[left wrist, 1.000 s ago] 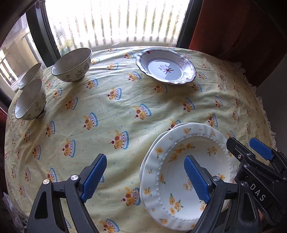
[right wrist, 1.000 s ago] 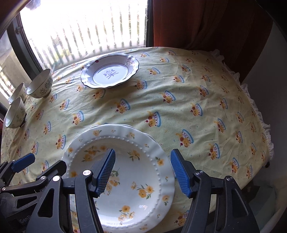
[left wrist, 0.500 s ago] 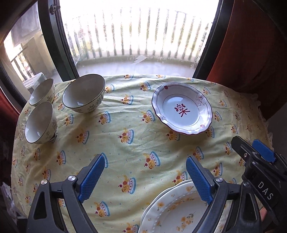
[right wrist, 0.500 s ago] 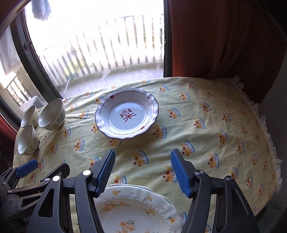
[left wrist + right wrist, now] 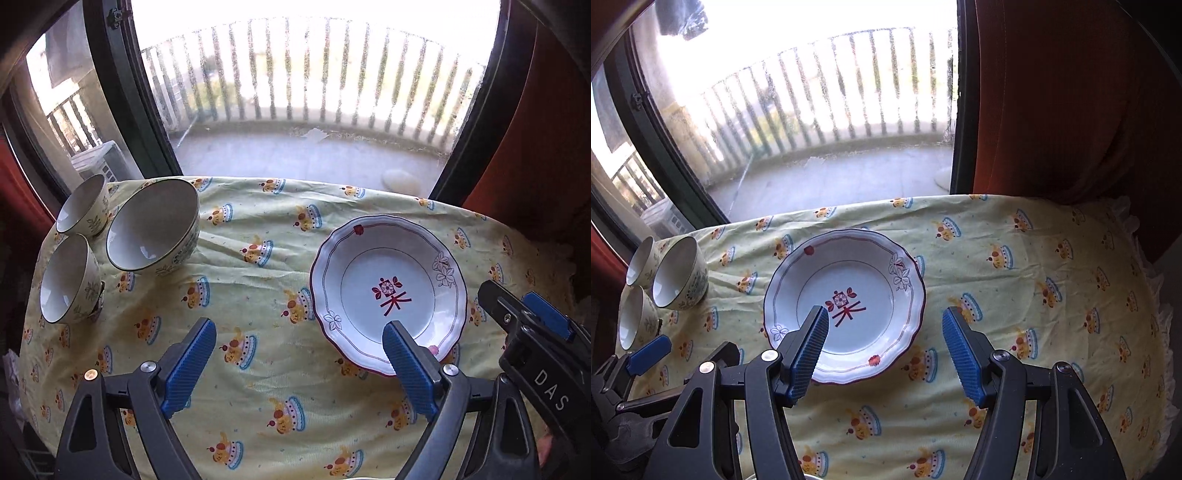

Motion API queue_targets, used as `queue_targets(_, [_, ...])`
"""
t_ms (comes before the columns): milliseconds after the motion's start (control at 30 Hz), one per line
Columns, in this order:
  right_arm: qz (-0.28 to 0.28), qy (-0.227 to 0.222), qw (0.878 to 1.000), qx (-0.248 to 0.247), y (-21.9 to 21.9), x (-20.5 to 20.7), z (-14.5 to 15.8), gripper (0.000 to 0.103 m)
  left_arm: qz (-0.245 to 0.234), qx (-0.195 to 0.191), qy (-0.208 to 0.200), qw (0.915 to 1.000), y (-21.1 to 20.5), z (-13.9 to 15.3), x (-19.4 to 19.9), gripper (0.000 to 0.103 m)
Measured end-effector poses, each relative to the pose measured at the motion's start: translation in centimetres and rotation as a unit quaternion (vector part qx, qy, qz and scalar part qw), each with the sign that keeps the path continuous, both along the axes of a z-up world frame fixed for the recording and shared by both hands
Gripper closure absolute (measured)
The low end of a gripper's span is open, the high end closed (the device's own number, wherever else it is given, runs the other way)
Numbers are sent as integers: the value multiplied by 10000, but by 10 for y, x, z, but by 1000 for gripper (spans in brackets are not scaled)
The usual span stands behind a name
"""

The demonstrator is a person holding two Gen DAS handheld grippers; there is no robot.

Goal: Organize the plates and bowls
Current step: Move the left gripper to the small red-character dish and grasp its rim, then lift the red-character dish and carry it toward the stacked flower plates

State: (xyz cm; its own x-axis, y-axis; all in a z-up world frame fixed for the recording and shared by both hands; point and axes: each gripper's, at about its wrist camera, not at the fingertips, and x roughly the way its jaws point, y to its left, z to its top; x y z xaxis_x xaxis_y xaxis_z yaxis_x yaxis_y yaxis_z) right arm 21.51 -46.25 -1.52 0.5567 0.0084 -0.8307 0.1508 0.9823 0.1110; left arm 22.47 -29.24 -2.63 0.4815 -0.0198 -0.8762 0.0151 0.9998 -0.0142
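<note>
**Both hand-held grippers are being carried off the yellow-flowered plates and onto the lone red-patterned plate**

A second ago the stack of yellow-flowered plates was filling the near part of both wrist views. It is now being left behind: in the left wrist view it is gone, and in the right wrist view only a pale sliver, too small to name with certainty, is being shown at 6 o'clock on the bottom edge. The red-patterned plate (image 5: 388, 291), formerly far off at 12 to 1 o'clock, is now being framed close in. This is being read as the stack being finished with for the moment and the single plate being lined up as the next thing to collect.

The left hand-held gripper (image 5: 299, 369) is being held with its jaws wide apart and nothing between them; its right pad is overlapping the plate's near rim in the picture, though contact cannot be told. The right hand-held gripper (image 5: 884, 354) is likewise being held apart and empty, with the near right part of the plate's rim lying between its pads as seen.

Counted on the tabletop (image 5: 1034, 295), which is covered by a yellow printed cloth:
- one red-patterned plate, at 3 o'clock in the left view and at centre in the right view;
- three bowls at 9 to 10 o'clock: one large bowl (image 5: 153, 230) and two small bowls (image 5: 83, 205) (image 5: 68, 278), clustered just beside one another.
</note>
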Motion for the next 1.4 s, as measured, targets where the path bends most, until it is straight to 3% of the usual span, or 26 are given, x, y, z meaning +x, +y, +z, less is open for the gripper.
queue_targets(300, [131,74,9999,44,-8,50,-25,36,126,121,73,9998,-17,-21,36,17])
queue_targets(433, [143,218,9997,27,-10,67,-41,36,41,38,162,9999,-22,-38,49,29])
queue_targets(600, [142,442,9989,27,-11,81,-62,36,27,25,337,9994,-26,-57,60,33])
queue_targets(767, [158,575,9982,44,-10,88,-79,43,136,-15,534,9985,-25,-73,66,44])
queue_targets(867, [163,587,9979,-225,-8,89,-85,54,240,-229,685,9971,-21,-80,70,50])
queue_targets(933, [159,609,9976,-284,-9,89,-89,55,182,-190,695,9972,-23,-82,70,54])
queue_targets(1100, [151,648,9972,-350,-7,88,-89,54,124,97,698,9974,-31,-86,67,56])
queue_targets(1400, [485,907,9941,-332,12,60,-87,56,210,292,894,9953,-8,-86,40,55])
